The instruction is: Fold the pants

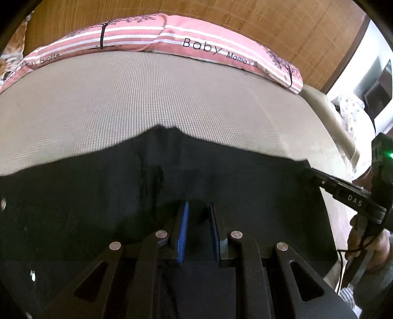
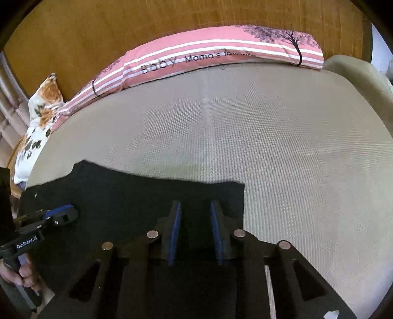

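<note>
Black pants of soft dark fabric (image 1: 98, 186) are spread flat on the beige woven-mesh mattress (image 1: 147, 98), filling the near half of both wrist views; the far edge of the cloth runs across at about mid-height, with a small peak at 12 o'clock in the left view. A pink and white striped pillow with printed lettering (image 1: 172, 39) lies at 12 o'clock along the wooden headboard (image 1: 221, 14), well apart from the pants.

The left gripper (image 1: 198, 233) is set narrow, blue pads close together, over the dark cloth near a vertical seam or crease at 11 o'clock of its tips. Whether fabric is pinched between the pads cannot be told. The right gripper (image 2: 195, 235) is likewise narrow, near the pants' right edge, which ends at 2 o'clock of its fingers; a grip cannot be confirmed either, dark on dark.

Step judged: an edge is being taken at two points for a fold. To do it well, both layers should be pinched fully before lifting, the two grippers kept level and evenly spaced so the edge stays taut, and the cloth carried over in one arc to meet the opposite edge squarely. Risk: only the top layer is caught, or one corner sags and skews the fold.
</note>
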`<state>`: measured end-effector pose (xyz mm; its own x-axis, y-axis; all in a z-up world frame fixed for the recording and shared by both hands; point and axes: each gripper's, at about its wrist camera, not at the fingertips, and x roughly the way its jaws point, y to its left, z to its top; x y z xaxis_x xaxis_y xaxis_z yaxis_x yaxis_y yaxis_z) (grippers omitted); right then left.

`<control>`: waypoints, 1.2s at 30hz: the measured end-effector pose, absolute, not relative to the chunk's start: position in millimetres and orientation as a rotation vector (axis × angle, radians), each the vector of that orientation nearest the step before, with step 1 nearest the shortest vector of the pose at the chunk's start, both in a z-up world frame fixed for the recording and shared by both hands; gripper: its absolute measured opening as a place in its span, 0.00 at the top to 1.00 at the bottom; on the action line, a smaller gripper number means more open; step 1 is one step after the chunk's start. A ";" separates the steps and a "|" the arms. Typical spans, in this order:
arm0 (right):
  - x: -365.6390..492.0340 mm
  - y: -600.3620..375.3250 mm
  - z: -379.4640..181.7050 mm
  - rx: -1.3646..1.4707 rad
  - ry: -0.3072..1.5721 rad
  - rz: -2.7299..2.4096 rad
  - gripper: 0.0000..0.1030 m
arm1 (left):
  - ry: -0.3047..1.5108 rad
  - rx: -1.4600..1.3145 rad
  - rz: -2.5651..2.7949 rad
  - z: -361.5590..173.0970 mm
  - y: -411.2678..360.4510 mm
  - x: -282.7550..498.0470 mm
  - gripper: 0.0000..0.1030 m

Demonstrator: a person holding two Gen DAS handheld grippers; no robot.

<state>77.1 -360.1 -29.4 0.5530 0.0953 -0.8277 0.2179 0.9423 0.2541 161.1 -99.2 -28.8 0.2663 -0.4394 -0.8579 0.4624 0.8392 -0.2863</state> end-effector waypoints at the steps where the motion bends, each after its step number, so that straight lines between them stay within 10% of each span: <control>1: 73.3 -358.7 -29.0 0.346 0.992 -0.073 0.71 | 1.154 0.025 -0.614 -28.2 -96.6 155.9 0.78; 36: 46.2 -136.6 -21.4 0.219 1.156 0.413 0.62 | 1.028 -0.676 -0.115 -9.1 195.9 53.6 0.62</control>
